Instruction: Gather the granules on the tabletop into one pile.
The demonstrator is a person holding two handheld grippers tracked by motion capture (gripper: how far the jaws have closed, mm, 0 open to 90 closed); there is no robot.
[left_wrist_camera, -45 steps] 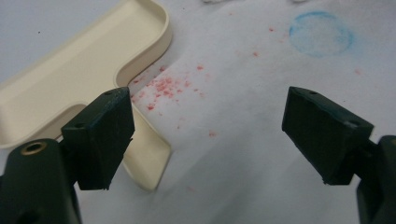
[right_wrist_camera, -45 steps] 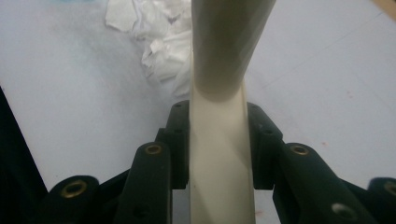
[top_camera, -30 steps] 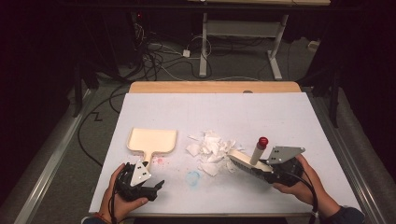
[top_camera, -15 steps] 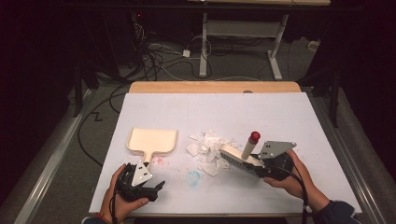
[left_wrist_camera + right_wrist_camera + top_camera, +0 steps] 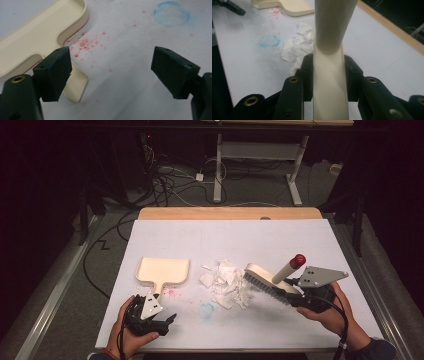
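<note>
Right gripper [image 5: 300, 295] clamped on cream brush [image 5: 270, 281], pads pressed to both sides of its back; held clear of table [image 5: 300, 240], bristles down over right edge of torn paper scraps [image 5: 227, 282], red-tipped handle angled up. Left gripper [image 5: 110, 67] spread wide, nothing between, low over handle of cream dustpan [image 5: 162, 271] lying flat left of scraps. Between dustpan and scraps: red specks [image 5: 83, 43], blue ring stain [image 5: 207, 310].

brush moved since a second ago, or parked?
Yes. In the high view the brush, clamped in the right gripper, has lifted and swung a bit right of the paper scraps; its bristles now hang above the table.
</note>
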